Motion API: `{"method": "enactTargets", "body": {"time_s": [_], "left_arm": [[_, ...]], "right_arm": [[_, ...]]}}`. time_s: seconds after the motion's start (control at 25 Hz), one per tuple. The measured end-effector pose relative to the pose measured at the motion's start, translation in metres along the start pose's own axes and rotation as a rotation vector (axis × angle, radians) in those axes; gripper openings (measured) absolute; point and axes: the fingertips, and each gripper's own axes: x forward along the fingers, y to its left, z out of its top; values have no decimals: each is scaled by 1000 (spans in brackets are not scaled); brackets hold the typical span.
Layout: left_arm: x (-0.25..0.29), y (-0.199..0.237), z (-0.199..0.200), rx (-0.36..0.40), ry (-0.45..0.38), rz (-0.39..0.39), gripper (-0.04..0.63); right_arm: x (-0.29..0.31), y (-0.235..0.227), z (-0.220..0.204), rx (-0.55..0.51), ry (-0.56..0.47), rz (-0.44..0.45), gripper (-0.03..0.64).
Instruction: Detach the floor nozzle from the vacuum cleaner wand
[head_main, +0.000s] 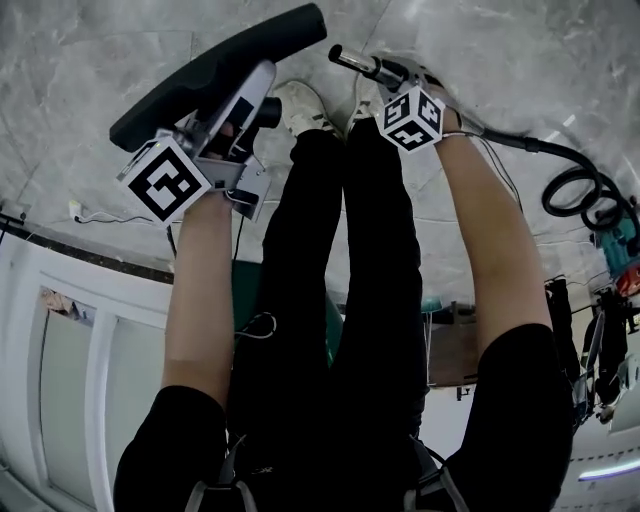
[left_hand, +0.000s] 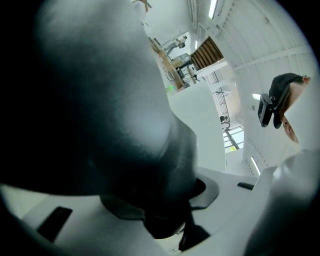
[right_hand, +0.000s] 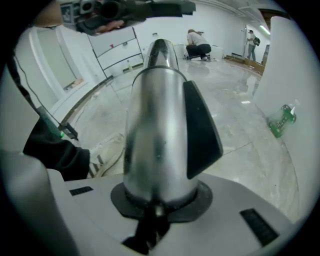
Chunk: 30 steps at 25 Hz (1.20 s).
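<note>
In the head view the black floor nozzle (head_main: 215, 70) is a long bar lying slantwise at the upper left. My left gripper (head_main: 243, 108) is shut on its neck, and in the left gripper view the dark nozzle body (left_hand: 100, 100) fills the space between the white jaws. The silver wand (head_main: 362, 63) is in my right gripper (head_main: 388, 74), which is shut on it. Its open end points toward the nozzle, with a gap between the two. In the right gripper view the wand (right_hand: 157, 135) rises from between the jaws, a black catch on its right side.
The person's white shoes (head_main: 300, 105) and black trousers stand between the two grippers. A black hose (head_main: 580, 195) runs from the wand and coils at the right near a teal machine (head_main: 622, 238). White panelled doors (head_main: 60, 340) are at the left. A green bottle (right_hand: 281, 120) lies on the marble floor.
</note>
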Motion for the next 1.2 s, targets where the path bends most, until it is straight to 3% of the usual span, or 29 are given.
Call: {"method": "enactTargets", "body": {"time_s": [0.24, 0.56, 0.72, 0.8, 0.92, 1.08, 1.2], "left_arm": [[17, 11, -16, 85, 76, -27, 184], [24, 55, -32, -41, 93, 22, 184], [32, 48, -39, -24, 137, -60, 184], [36, 43, -44, 10, 179, -87, 184], [39, 42, -48, 42, 221, -94, 184], [40, 36, -49, 28, 222, -119, 184], [37, 26, -48, 46, 213, -124, 184]], "right_arm": [[44, -39, -8, 65, 88, -116, 57], [79, -61, -49, 101, 206, -130, 58], [88, -67, -61, 72, 236, -158, 67], [90, -69, -67, 48, 258, -173, 90], [93, -69, -74, 48, 286, -172, 181], [94, -68, -78, 84, 298, -160, 243], [79, -76, -69, 92, 277, -198, 256]]}}
